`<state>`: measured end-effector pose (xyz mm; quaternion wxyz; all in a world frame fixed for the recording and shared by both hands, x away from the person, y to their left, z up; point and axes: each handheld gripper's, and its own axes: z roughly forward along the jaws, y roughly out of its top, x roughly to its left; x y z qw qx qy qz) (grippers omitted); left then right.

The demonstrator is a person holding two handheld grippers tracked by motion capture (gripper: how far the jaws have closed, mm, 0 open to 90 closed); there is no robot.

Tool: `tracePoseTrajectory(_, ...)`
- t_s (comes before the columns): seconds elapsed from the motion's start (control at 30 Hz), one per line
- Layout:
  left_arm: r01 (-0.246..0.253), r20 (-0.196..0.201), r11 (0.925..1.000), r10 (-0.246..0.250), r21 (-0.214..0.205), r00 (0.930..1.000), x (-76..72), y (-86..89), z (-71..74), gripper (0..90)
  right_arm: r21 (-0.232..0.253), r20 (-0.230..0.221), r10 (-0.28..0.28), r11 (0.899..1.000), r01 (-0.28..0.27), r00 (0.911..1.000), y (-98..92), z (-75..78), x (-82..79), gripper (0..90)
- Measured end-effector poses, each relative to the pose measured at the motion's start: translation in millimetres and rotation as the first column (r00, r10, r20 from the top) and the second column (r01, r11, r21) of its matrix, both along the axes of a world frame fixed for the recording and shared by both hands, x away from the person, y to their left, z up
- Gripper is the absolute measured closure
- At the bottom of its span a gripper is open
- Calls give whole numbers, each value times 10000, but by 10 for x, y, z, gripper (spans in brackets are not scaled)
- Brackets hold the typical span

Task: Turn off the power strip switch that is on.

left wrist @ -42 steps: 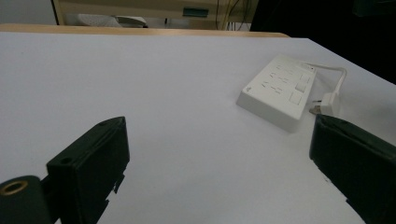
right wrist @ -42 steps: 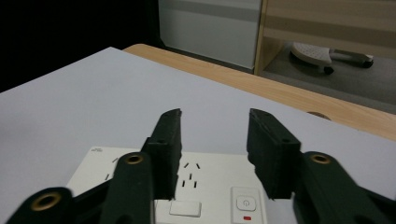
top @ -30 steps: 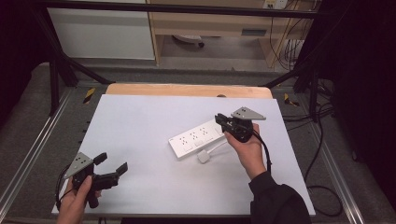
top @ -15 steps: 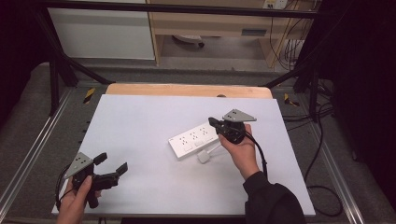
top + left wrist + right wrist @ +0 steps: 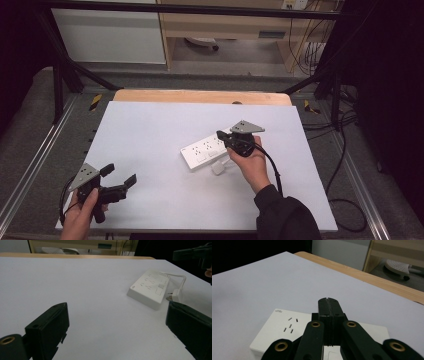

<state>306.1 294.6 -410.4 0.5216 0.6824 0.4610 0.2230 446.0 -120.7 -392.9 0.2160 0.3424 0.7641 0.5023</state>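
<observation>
A white power strip (image 5: pixel 206 150) lies slantwise on the white table top (image 5: pixel 150 130), with its white plug (image 5: pixel 218 168) and short cable beside its near edge. My right gripper (image 5: pixel 221 135) hovers over the strip's right half; its jaws are pressed together with nothing between them (image 5: pixel 328 301), above the strip's socket face (image 5: pixel 284 327). My left gripper (image 5: pixel 120 177) rests near the front left corner, open and empty. Its two jaws stand wide apart (image 5: pixel 117 315), looking across the table at the strip (image 5: pixel 150 288) and plug (image 5: pixel 176 295).
A wooden table edge (image 5: pixel 200 96) runs along the far side. Metal frame rails (image 5: pixel 35 160) flank the table, and cables (image 5: pixel 345 200) hang at the right. A pale cabinet (image 5: pixel 110 35) and a shelf unit stand beyond the table.
My right hand has moved left and slightly down, bringing its shut jaws over the power strip. The left hand has stayed where it was.
</observation>
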Motion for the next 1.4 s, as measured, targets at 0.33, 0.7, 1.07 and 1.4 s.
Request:
tracePoseTrajectory(0.33,-5,34,10000,5,46,10000,-1,0,2,48,-85,-274,141,9999,-143,9995,80,-89,10,900)
tracePoseTrajectory(0.7,-39,8,9998,39,187,10000,2,-2,-6,48,-124,-604,299,9995,-307,9977,161,-192,14,900)
tracePoseTrajectory(1.07,-52,-31,9997,53,219,10000,2,-7,-9,47,-84,-983,283,9995,-293,9948,208,-270,35,900)
tracePoseTrajectory(1.4,-46,-22,9997,47,254,10000,3,-9,-11,48,-237,-1149,388,9988,-418,9926,268,-335,40,900)
